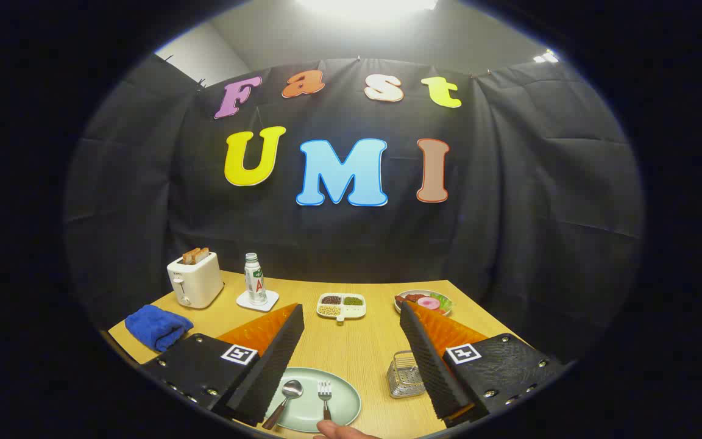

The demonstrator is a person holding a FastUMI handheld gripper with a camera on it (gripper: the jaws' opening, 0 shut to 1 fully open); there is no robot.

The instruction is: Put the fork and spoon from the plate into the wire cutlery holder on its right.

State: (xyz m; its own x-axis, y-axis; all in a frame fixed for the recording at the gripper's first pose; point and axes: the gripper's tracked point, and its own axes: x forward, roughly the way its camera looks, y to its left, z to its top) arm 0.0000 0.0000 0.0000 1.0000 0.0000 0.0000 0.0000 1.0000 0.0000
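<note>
Two utensils, spoon [284, 395] and fork [325, 396], lie on the plate [342, 405]. The claw [351, 350] hangs wide apart above them. The holder [405, 375] seems partly hidden by a finger.

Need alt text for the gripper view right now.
Open gripper hovers above a green plate holding a spoon and fork, the wire cutlery holder beside its right finger. A fingertip touches the plate's near edge.

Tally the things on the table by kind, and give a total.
Cutlery: 2, spoon and fork, between the open gripper fingers
Dishes: 3, green plate, divided dish, food plate
Wire cutlery holder: 1
Toaster: 1
Bottle: 1
Blue towel: 1
Total: 9
</note>
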